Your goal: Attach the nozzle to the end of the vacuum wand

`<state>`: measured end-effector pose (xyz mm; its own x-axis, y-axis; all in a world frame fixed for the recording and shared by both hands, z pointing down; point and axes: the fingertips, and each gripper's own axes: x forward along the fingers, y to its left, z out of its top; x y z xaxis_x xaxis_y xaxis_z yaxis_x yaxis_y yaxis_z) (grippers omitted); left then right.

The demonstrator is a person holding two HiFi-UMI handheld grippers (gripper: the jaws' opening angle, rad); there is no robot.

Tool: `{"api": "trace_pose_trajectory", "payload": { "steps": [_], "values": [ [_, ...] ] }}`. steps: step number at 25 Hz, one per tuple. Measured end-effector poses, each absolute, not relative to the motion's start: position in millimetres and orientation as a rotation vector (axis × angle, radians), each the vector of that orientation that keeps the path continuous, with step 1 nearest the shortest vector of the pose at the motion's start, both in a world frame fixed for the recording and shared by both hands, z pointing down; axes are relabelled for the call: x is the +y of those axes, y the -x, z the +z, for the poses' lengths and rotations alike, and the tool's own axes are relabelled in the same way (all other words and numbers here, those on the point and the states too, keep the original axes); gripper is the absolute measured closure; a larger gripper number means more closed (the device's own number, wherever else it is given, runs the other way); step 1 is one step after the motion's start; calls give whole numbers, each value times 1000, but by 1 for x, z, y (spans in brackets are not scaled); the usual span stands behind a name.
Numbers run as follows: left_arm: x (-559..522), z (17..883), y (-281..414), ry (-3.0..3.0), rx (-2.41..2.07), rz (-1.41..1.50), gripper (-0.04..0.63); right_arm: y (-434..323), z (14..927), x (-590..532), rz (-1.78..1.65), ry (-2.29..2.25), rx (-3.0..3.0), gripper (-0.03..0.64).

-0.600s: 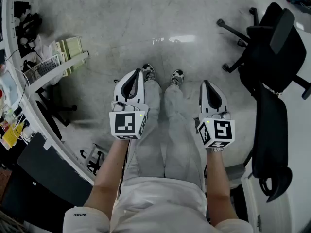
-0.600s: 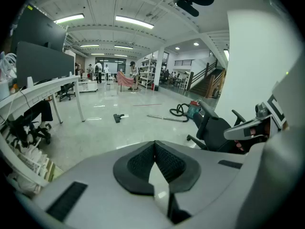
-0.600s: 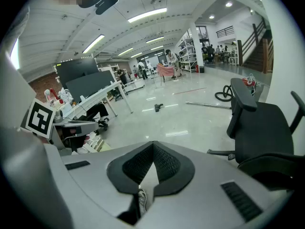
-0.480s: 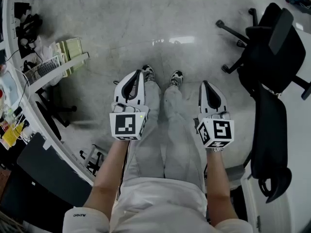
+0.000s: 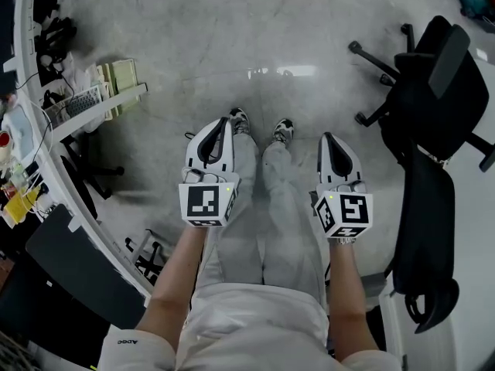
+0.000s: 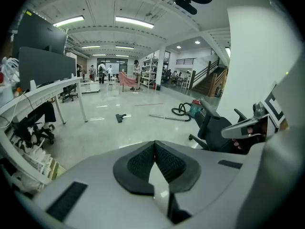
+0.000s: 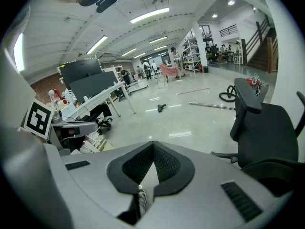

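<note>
1. Nudges the left gripper [image 5: 223,122] a touch toward 5 o'clock in the head view over the last half second, with the right gripper [image 5: 326,139] left in place. Slides the office chair [image 5: 433,91] at 3 o'clock and the counter [image 5: 48,172] at 9 o'clock slightly in frame, as from a small turn of the head.
2. Holds both grippers clenched on nothing, pads pressed together, side by side above the person's legs [image 5: 263,207] and aimed down toward 12 o'clock.
3. Signals, by the look of it, no real start on the task: neither part picked up, both well apart from the grippers, a walk across the floor [image 6: 119,132] needed first.
4. Places the nozzle [image 6: 121,117] far off on the glossy floor, at about 11 o'clock from the jaws in the left gripper view and near 12 o'clock in the right gripper view.
5. Shows it as a small dark floor head lying alone, too small for finer detail.
6. Places the vacuum wand [image 6: 164,117] at about 1 o'clock in the left gripper view: a long thin pale tube flat on the floor, apart from the nozzle, its far end by a coiled black hose [image 6: 180,111] and a teal-and-red canister [image 6: 194,107]. Leaves unclear whether wand and hose are joined.
</note>
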<state>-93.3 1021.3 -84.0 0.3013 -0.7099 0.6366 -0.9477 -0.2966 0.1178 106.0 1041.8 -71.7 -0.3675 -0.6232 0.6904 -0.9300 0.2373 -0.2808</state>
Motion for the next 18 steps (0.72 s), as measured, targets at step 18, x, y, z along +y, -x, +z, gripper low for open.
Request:
{"api": "trace_pose_trajectory", "payload": {
  "steps": [18],
  "values": [
    [928, -85, 122, -2226, -1426, 561, 585, -73, -57, 962, 950, -1448, -2084, 614]
  ]
}}
